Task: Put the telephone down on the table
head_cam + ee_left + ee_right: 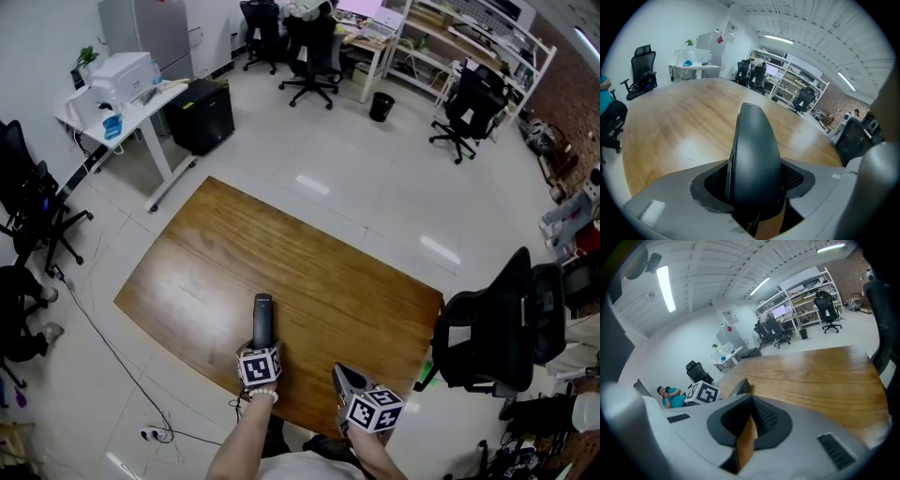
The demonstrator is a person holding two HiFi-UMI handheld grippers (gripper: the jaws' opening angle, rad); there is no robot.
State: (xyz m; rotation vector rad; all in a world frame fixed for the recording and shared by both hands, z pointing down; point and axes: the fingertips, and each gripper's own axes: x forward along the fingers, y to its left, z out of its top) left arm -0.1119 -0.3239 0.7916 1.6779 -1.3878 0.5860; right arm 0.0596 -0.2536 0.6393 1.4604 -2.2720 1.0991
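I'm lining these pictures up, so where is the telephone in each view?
Head view: telephone low, left of centre, in the left gripper.
Left gripper view: telephone dead centre, upright between the jaws.
Right gripper view: only its end shows, left of centre, beside the marker cube.
Shared landmark: the wooden table, in all three views.

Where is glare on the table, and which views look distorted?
Head view: pale ceiling-light glare on the wooden table, left part. Left gripper view: fisheye bend, dark corners, glare beside the telephone. Right gripper view: same bend, foreground blurred.
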